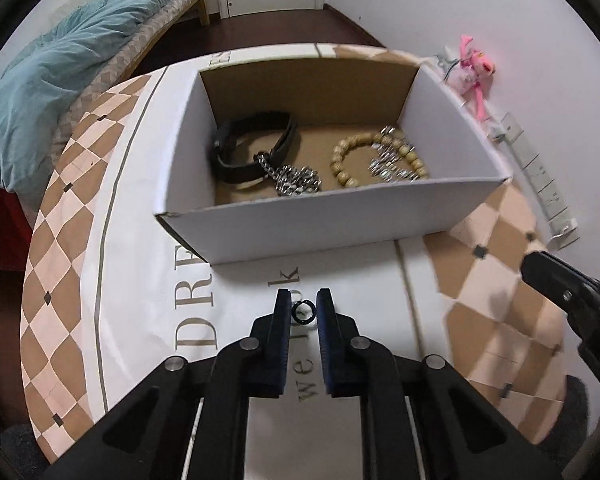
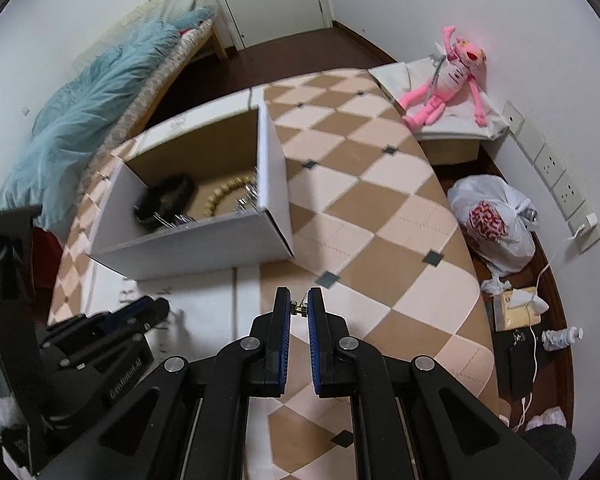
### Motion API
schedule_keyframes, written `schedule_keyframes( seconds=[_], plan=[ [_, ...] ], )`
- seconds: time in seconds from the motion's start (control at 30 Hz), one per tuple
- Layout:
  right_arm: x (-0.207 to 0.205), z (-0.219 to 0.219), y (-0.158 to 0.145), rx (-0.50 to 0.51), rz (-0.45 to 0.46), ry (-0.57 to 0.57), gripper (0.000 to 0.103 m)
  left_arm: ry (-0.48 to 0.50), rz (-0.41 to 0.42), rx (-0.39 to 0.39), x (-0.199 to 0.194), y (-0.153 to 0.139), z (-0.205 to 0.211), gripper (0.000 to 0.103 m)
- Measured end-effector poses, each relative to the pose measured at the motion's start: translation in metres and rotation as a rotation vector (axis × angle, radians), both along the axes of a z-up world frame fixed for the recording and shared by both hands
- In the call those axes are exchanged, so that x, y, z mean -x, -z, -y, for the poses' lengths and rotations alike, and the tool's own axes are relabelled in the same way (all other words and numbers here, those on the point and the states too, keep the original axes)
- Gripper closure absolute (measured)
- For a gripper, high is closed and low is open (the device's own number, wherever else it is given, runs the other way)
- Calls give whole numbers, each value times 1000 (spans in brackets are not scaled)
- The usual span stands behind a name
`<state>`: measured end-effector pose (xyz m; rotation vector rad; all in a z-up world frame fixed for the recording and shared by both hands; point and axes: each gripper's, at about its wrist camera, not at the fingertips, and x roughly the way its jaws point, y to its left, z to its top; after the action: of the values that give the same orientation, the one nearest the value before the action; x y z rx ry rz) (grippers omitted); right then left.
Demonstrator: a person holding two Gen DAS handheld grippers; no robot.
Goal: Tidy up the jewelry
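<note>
Two grippers, two tiny prizes! The left gripper (image 1: 304, 310) has a small black ring (image 1: 302, 312) right between its fingertips, pads clamped on either side of the band, above the white printed part of the table cover (image 1: 360, 280). Over on the other side, the right gripper (image 2: 299, 307) is pinched tight on a little gold-coloured piece (image 2: 299, 309), too small to say whether it is an earring or a clasp, hanging over the checkered cover.

Dead ahead of the left gripper sits the white cardboard box (image 1: 324, 220), open at the top. Inside: a black leather bracelet (image 1: 252, 148), a silver chain (image 1: 296, 180) touching it, and a wooden bead bracelet (image 1: 364, 160) with more silver links lying across it.

How will these handle? Both pieces look featherlight, hard and smooth, so I'd judge them slippery: a twist could pop the ring sideways out of the pads. Squeezing across the band's outer edges, as now, seems the sound hold. From the right gripper, the box lies ahead and to the left.
</note>
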<state>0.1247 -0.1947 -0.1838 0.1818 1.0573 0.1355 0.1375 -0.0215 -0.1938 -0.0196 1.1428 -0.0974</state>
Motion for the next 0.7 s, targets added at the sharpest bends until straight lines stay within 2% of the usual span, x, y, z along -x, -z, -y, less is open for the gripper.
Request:
schedule_keyframes(
  seconds=[0.2, 0.37, 0.47, 0.7],
  plan=[
    [-5, -6, -43, -53, 66, -36, 94, 5, 52, 84, 1, -46, -9, 93],
    [-36, -17, -67, -83, 88, -78, 94, -6, 80, 117, -27, -77, -19, 93],
    [-67, -27, -65, -103, 47, -115, 94, -8, 58, 110, -49, -78, -26, 93],
    [-122, -43, -37, -120, -124, -160, 93, -56, -40, 63, -87, -67, -41, 88]
  ],
)
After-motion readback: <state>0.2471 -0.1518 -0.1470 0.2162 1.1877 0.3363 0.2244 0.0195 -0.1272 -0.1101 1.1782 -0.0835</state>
